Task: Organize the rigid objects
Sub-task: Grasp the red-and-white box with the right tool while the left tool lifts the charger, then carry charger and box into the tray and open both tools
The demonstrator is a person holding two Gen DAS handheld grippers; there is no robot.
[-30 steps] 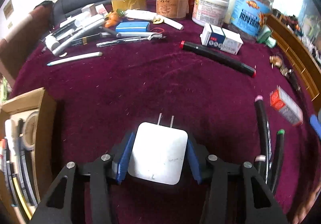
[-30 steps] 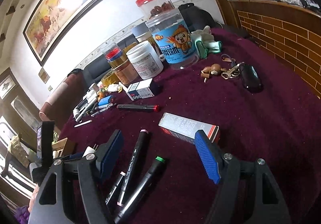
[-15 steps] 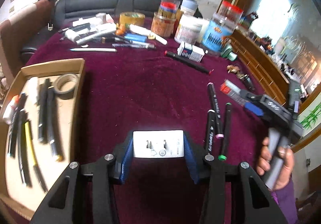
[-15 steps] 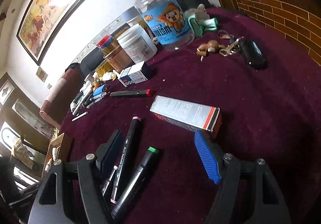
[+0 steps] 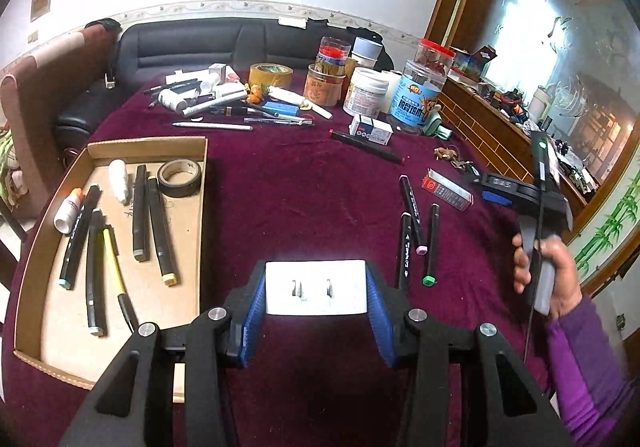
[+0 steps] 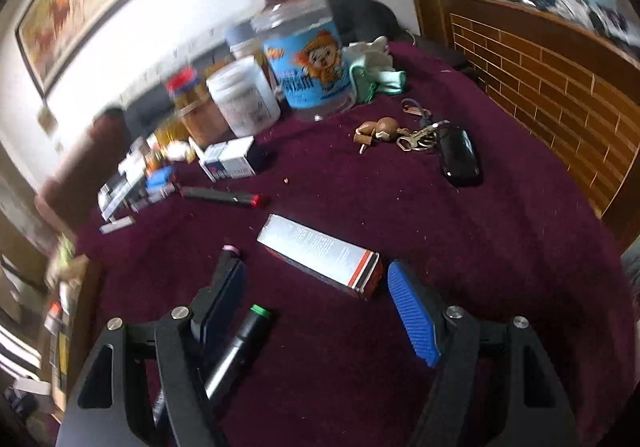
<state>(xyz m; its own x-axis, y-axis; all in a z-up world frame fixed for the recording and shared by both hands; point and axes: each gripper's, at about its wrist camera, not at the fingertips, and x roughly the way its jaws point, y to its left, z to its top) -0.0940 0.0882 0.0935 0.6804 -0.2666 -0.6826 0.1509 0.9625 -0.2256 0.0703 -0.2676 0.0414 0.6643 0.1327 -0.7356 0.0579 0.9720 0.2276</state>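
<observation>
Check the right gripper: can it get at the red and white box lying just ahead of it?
Probably yes. The right gripper is open and empty, and the red and white box lies flat on the cloth just beyond its fingertips with nothing on top. The green-capped marker lies beside the left finger, off the direct path.

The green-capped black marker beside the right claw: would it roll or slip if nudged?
The green-capped black marker looks round-barrelled, so a sideways nudge probably rolls it. The maroon velvet tablecloth looks napped and likely slows that. Its barrel looks smooth and rigid, so it could slip in a loose pinch.
</observation>
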